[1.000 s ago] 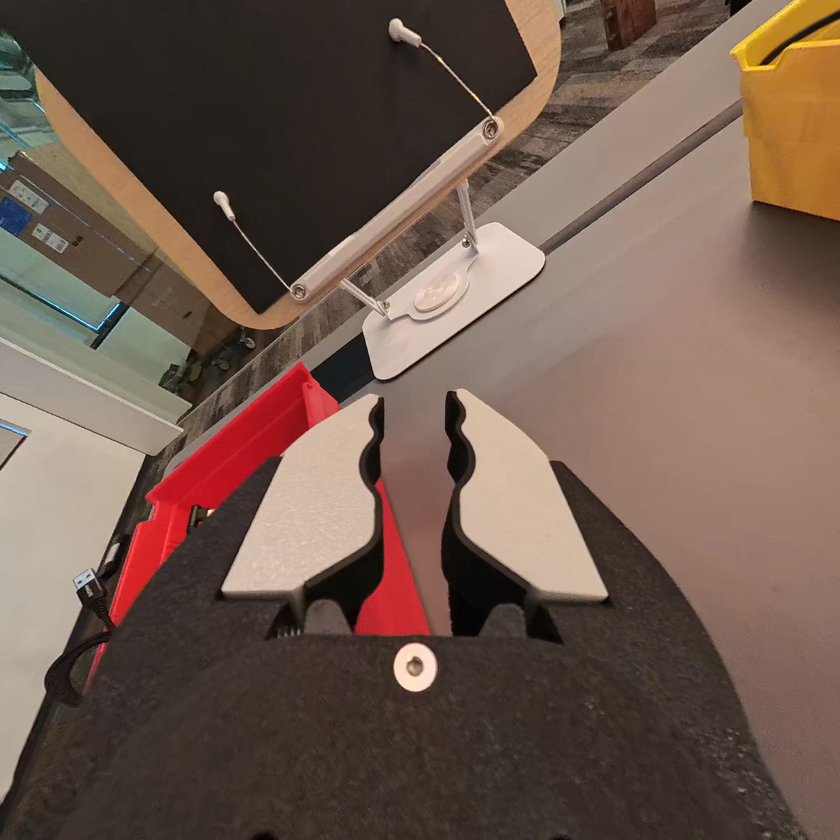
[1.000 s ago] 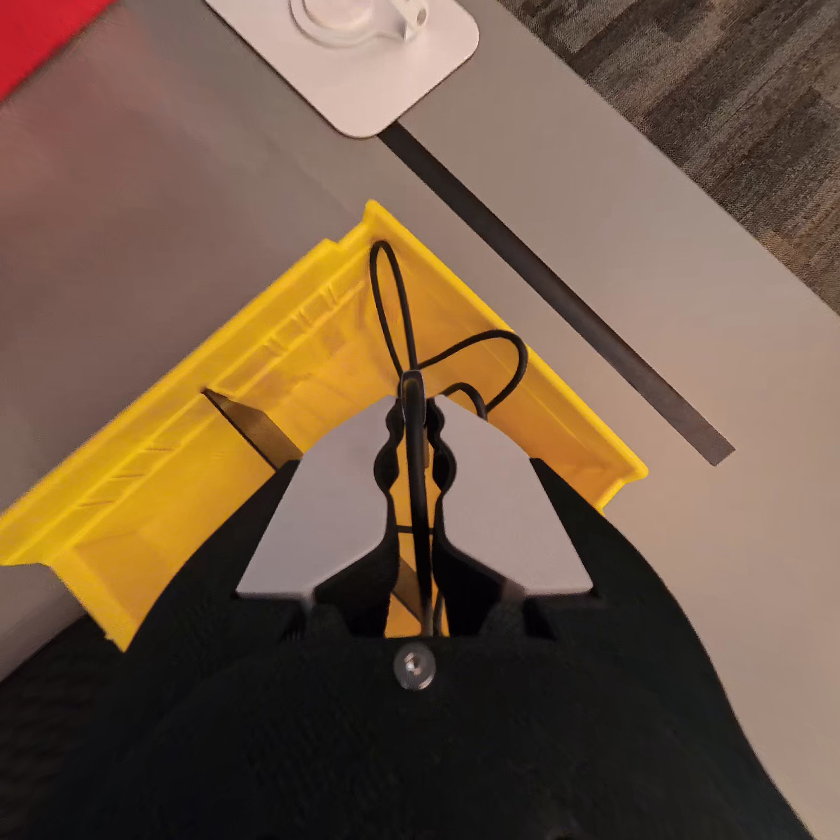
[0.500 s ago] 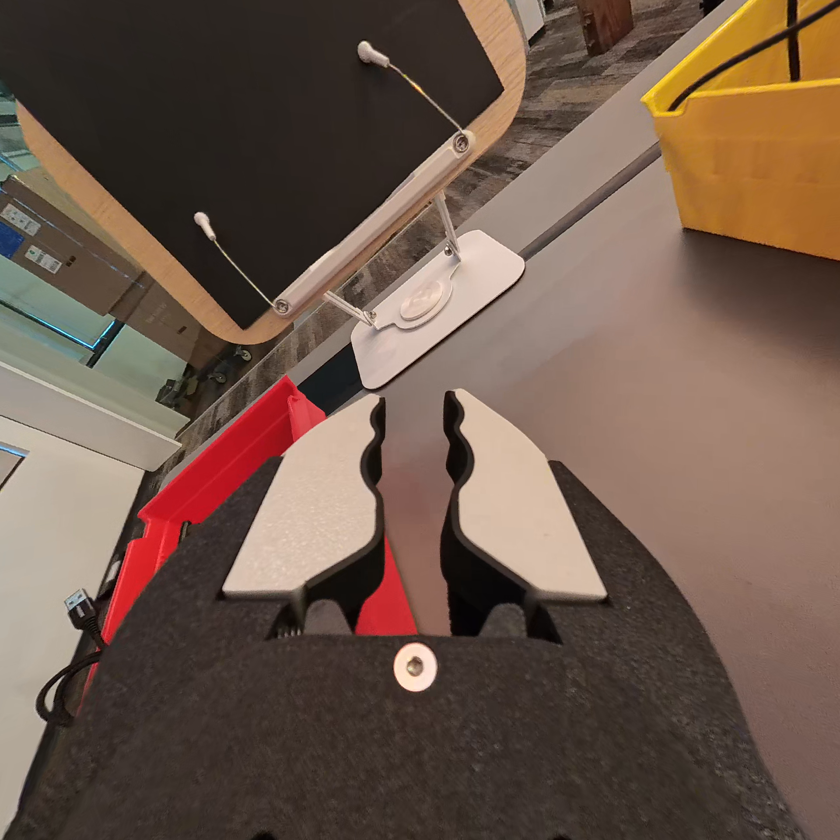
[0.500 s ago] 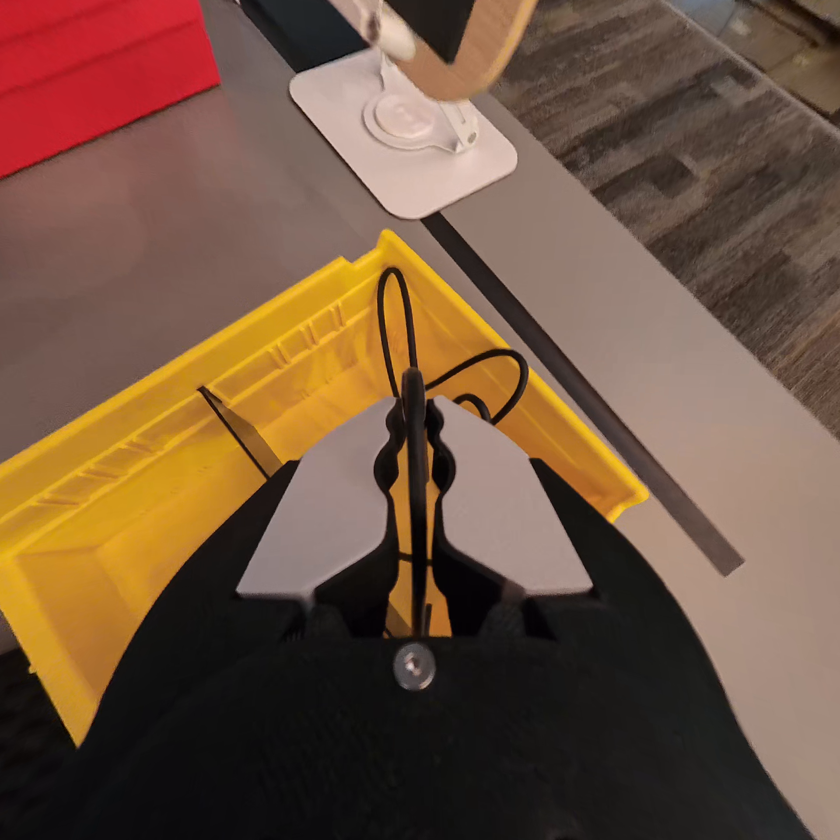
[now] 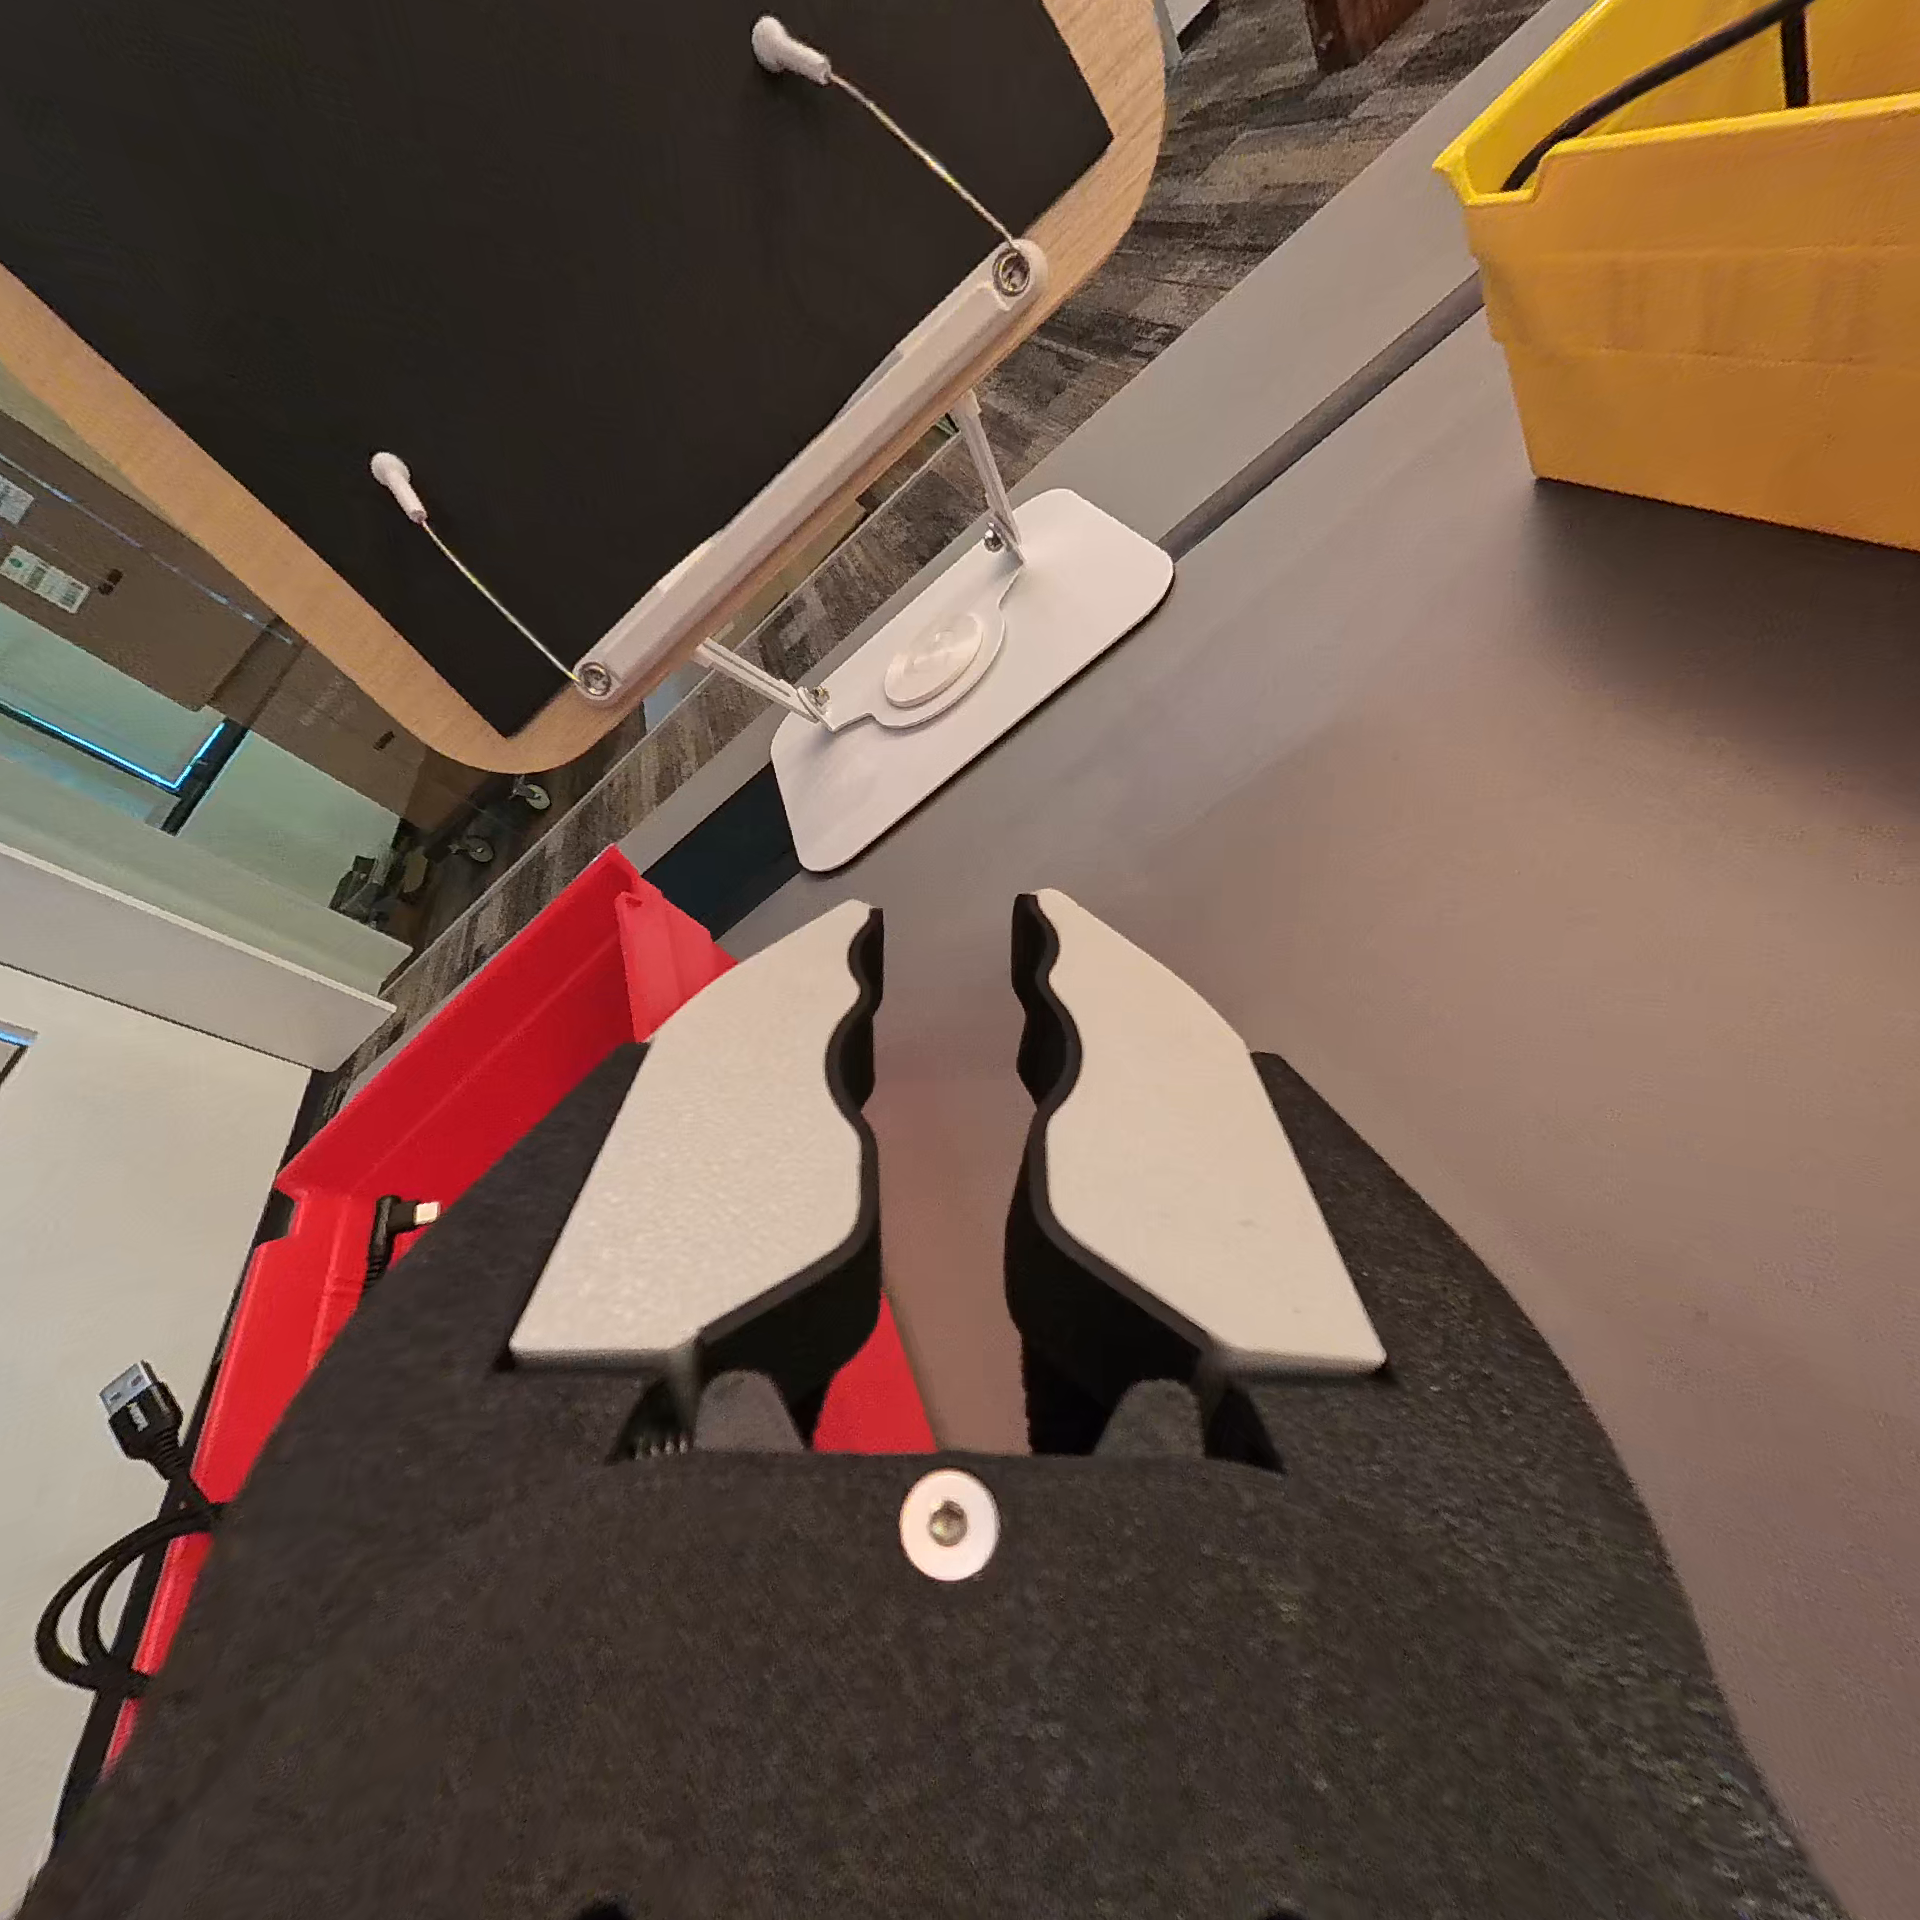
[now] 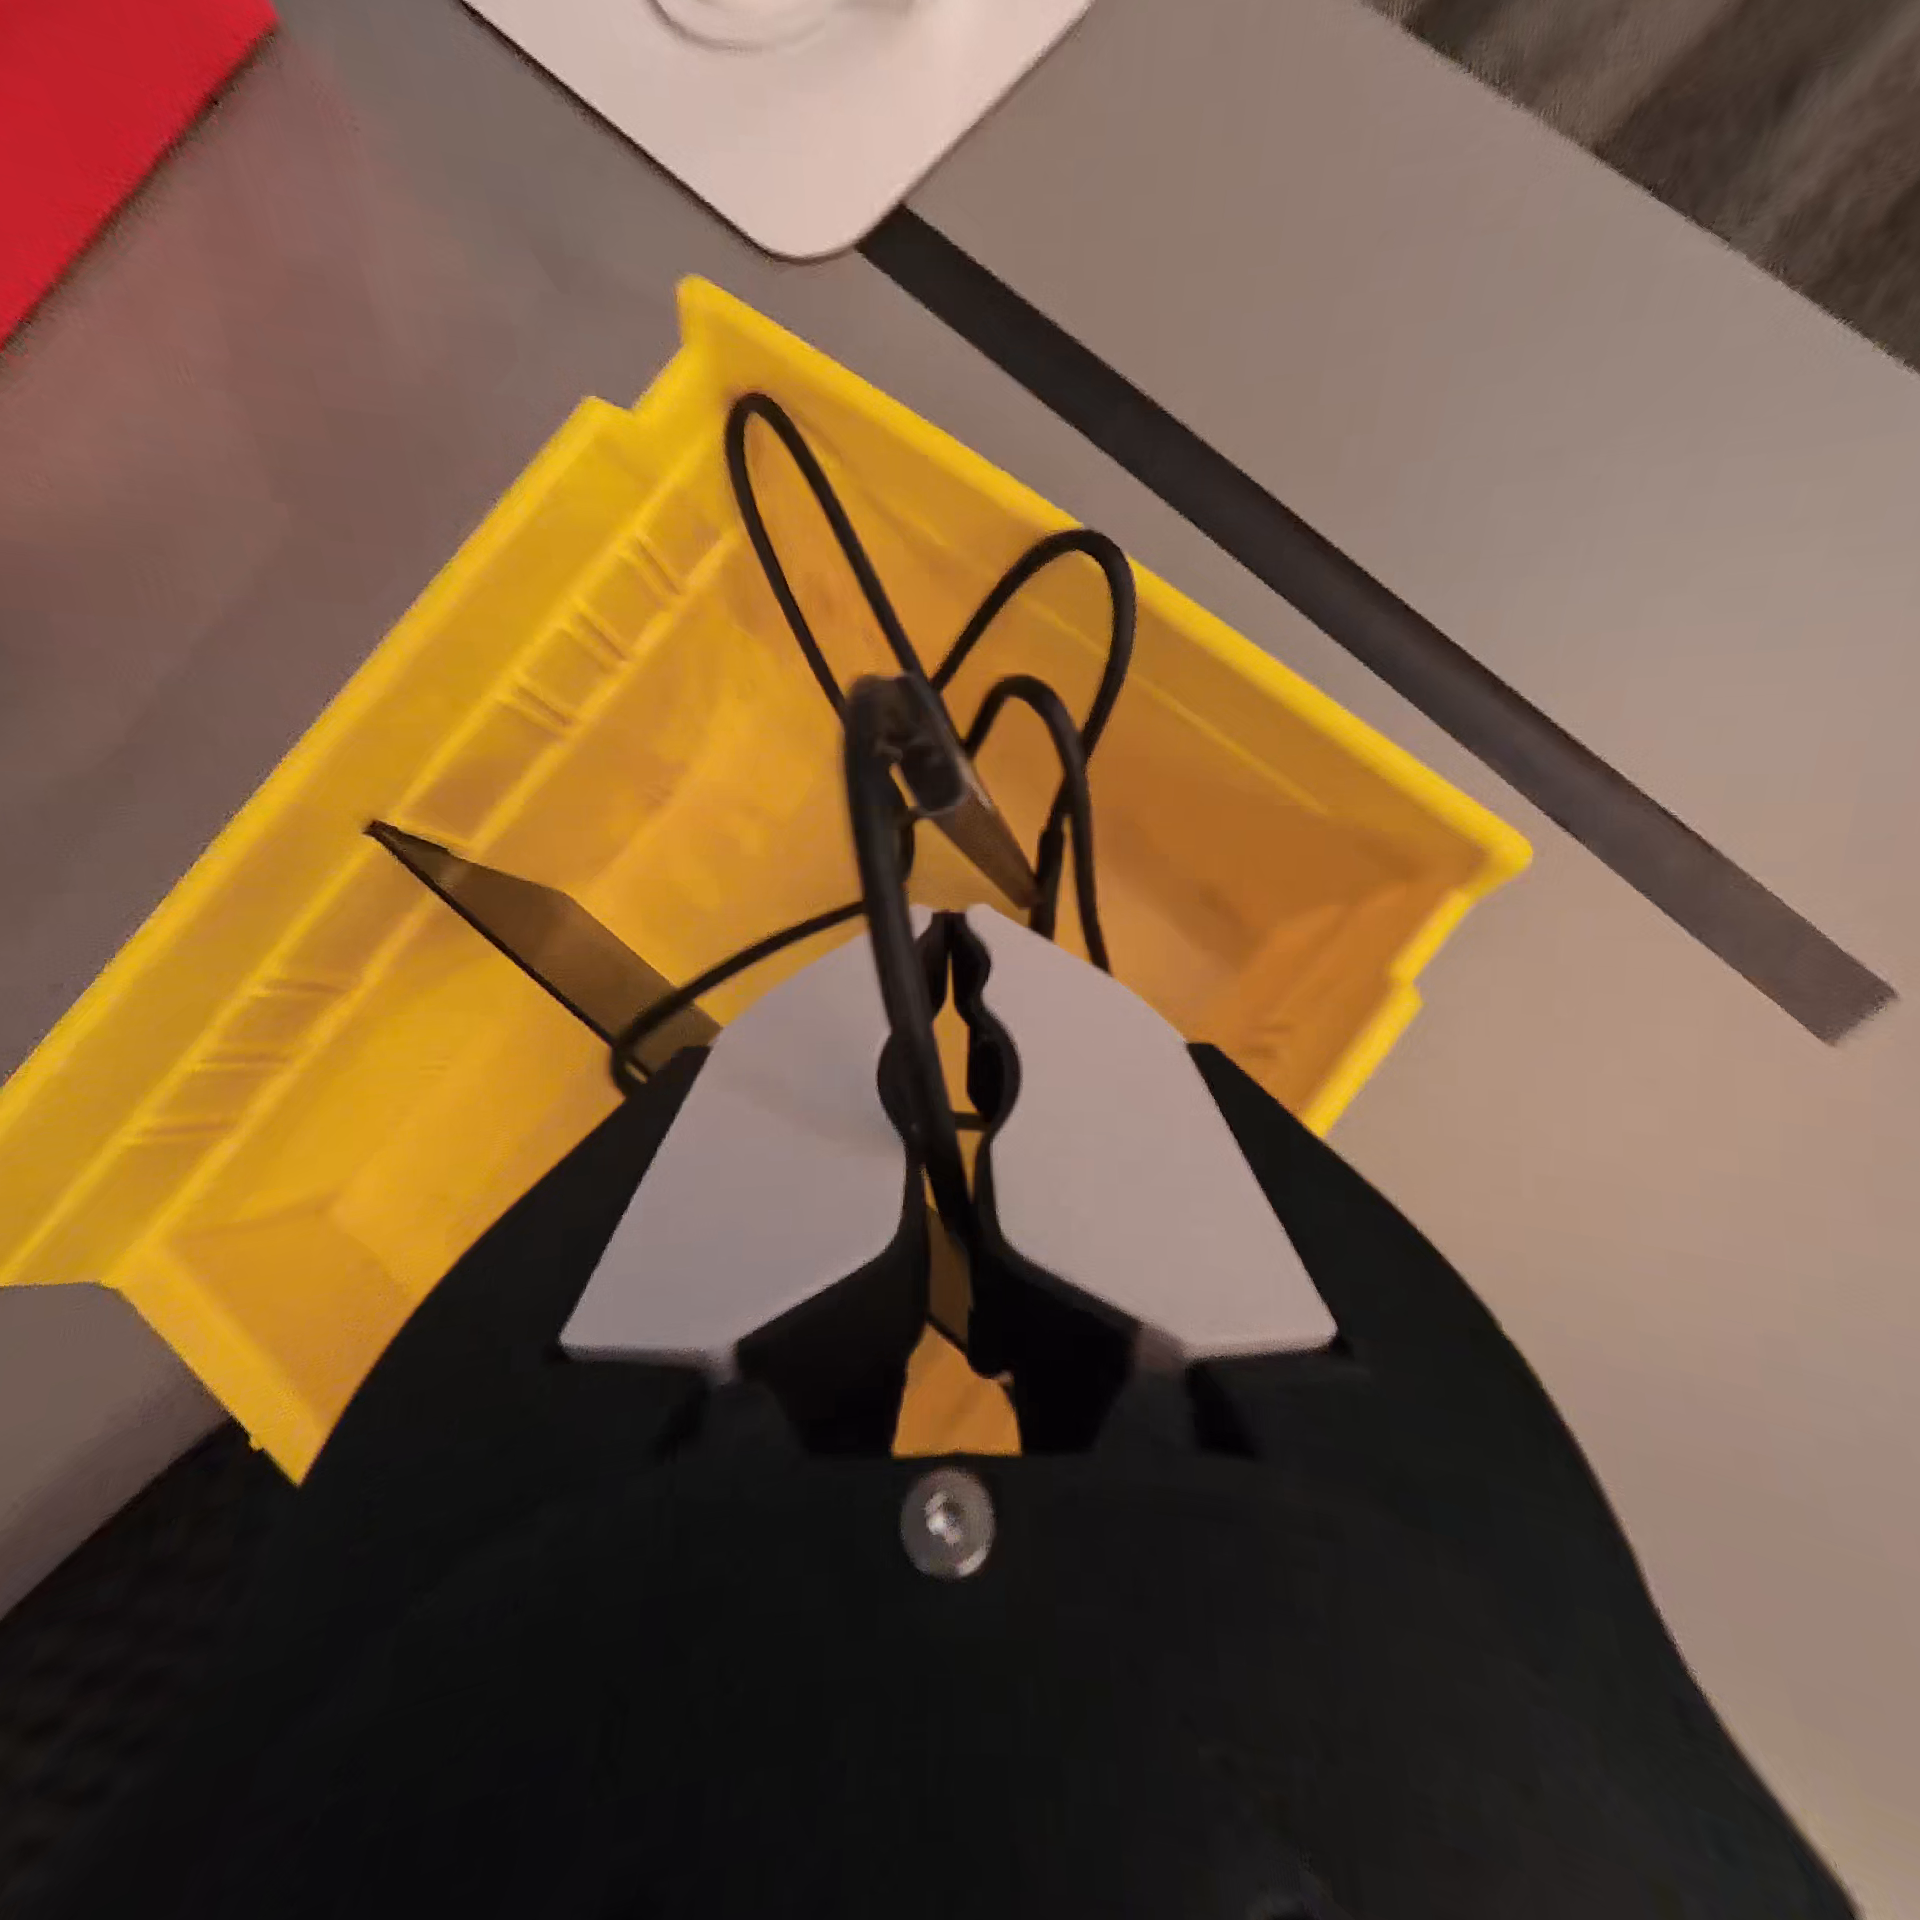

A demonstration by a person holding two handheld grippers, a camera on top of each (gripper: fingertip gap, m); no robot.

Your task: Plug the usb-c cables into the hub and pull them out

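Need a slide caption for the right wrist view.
Right gripper above a yellow bin holding tangled black cable.

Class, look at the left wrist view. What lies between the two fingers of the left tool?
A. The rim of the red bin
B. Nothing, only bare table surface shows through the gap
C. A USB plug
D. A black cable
B: the left tool has its fingers apart, with only the dark table showing between them; the red bin sits off to the side.
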